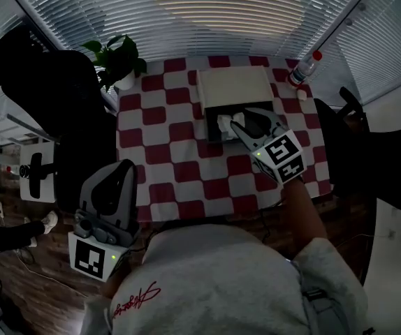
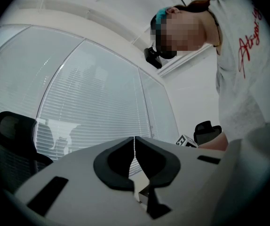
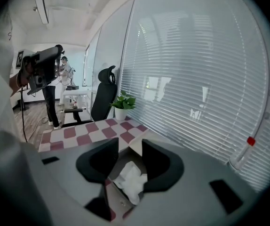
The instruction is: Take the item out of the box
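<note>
An open box (image 1: 213, 123) with a beige lid (image 1: 235, 86) folded back stands on the checkered table (image 1: 165, 152). A crumpled white item (image 1: 225, 123) lies inside it. My right gripper (image 1: 241, 126) hangs over the box's right part, jaws open, nothing pinched. In the right gripper view the white item (image 3: 129, 177) lies below the open right gripper (image 3: 130, 150), inside the box (image 3: 116, 167). My left gripper (image 1: 124, 167) is held at the table's near left corner, away from the box. The left gripper (image 2: 134, 145) points up at the window blinds with its jaws shut and empty.
A potted plant (image 1: 120, 61) stands at the table's far left corner, a clear bottle with a red cap (image 1: 304, 68) at the far right. Black office chairs (image 1: 47, 96) flank the table. Blinds run behind it. A person (image 3: 55, 79) stands far back.
</note>
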A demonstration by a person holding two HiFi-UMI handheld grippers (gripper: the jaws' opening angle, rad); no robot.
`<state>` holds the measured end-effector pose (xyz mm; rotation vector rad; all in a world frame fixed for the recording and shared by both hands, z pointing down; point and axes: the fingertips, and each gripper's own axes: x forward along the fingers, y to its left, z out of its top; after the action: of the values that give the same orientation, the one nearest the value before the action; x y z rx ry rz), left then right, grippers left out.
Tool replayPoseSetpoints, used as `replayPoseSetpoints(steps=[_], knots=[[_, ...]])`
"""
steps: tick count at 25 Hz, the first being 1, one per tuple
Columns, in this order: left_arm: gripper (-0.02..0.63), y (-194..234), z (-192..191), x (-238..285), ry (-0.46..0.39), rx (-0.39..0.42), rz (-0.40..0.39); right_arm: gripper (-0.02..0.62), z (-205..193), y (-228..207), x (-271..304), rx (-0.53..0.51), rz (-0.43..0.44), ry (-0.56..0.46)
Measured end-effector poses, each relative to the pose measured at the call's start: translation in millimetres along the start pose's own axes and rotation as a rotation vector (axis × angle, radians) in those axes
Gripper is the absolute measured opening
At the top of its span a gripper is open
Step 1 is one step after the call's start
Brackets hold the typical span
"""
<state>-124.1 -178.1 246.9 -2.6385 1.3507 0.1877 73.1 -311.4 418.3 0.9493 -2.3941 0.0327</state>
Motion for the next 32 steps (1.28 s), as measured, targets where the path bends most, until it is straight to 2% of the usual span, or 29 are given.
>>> replayPoseSetpoints(steps=[21,32], knots=[[0.018,9,2,-13,0.01,0.015,0.044,0.168,-51,3,38,0.005,0.076,0.193],[0.018,11,3,-19,0.017,0.022,0.062,0.169,-69,2,50,0.007,0.103,0.255]])
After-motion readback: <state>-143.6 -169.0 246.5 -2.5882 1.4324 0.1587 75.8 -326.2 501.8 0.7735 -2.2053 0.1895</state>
